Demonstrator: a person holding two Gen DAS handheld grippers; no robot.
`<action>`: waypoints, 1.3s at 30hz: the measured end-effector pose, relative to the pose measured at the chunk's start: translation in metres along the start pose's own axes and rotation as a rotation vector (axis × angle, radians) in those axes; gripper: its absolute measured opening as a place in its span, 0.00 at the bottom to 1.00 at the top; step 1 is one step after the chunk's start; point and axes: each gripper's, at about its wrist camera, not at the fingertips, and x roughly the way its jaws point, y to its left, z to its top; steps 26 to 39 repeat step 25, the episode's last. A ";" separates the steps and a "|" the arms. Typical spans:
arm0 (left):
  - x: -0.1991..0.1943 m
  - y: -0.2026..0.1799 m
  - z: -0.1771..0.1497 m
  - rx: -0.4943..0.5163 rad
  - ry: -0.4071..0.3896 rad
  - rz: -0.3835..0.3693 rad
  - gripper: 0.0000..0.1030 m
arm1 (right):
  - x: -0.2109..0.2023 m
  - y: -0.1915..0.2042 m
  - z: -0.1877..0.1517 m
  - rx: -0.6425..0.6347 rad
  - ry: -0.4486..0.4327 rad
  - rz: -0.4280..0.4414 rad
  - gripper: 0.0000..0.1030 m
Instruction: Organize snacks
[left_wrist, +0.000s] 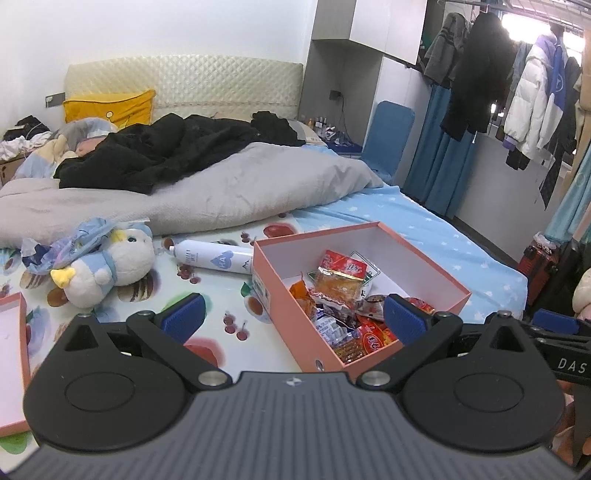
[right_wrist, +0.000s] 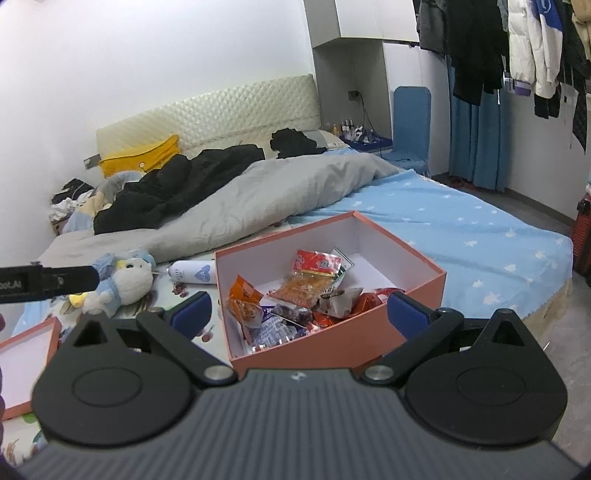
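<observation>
Lying on the bed, the salmon-pink cardboard box (right_wrist: 332, 332) of snack packets (right_wrist: 295, 295) sits ahead, between the right hand-held gripper (right_wrist: 299, 310) and left hand-held gripper (left_wrist: 293, 314), both wide open and empty, long axis running away rightward

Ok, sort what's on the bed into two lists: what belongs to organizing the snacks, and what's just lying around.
Part of the job:
- pink box
- snack packets inside it
- box lid, lying to the left

Just lying about:
- plush toy
- white bottle on its side behind the box
- grey duvet
- black clothes
- yellow pillow
</observation>
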 end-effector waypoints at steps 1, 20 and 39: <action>0.000 0.000 0.000 -0.004 -0.003 -0.002 1.00 | 0.000 0.000 0.000 0.003 0.004 0.005 1.00; -0.003 -0.010 0.001 0.005 0.007 -0.037 1.00 | 0.004 0.002 -0.002 -0.002 0.019 0.001 1.00; -0.003 -0.009 0.002 -0.001 0.007 -0.036 1.00 | 0.004 0.003 -0.003 -0.006 0.018 0.002 1.00</action>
